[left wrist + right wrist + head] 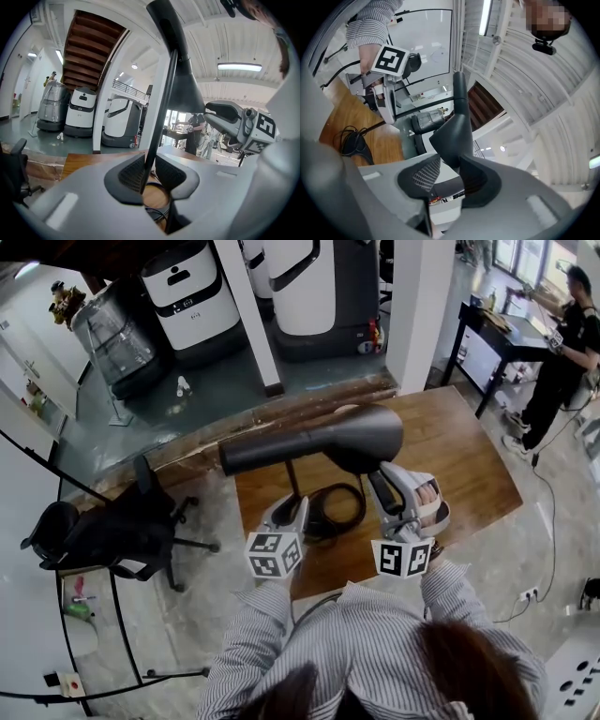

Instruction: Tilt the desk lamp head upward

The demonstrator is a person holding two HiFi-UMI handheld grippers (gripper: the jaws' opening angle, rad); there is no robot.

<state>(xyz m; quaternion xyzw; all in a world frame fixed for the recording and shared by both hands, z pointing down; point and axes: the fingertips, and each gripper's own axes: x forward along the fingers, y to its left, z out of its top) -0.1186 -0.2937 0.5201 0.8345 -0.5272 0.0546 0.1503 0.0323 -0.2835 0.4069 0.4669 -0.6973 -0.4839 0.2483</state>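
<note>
A desk lamp stands on the wooden table point(469, 474). Its dark grey head point(319, 442) lies about level, pointing left, on a thin stem point(294, 479) above a round base point(328, 517). My left gripper point(292, 507) is low on the stem. In the left gripper view the stem point(161, 108) runs up between the pads of the left gripper point(149, 171), which are closed on it. My right gripper point(380, 479) reaches under the head's right end. In the right gripper view the narrow part of the head point(457, 131) sits clamped in the right gripper point(450, 171).
A black cable point(342, 493) coils round the lamp base. A black office chair point(112, 521) stands left of the table. White machines point(183, 296) and a pillar point(422, 306) are behind it. A person point(562, 352) works at a dark table far right.
</note>
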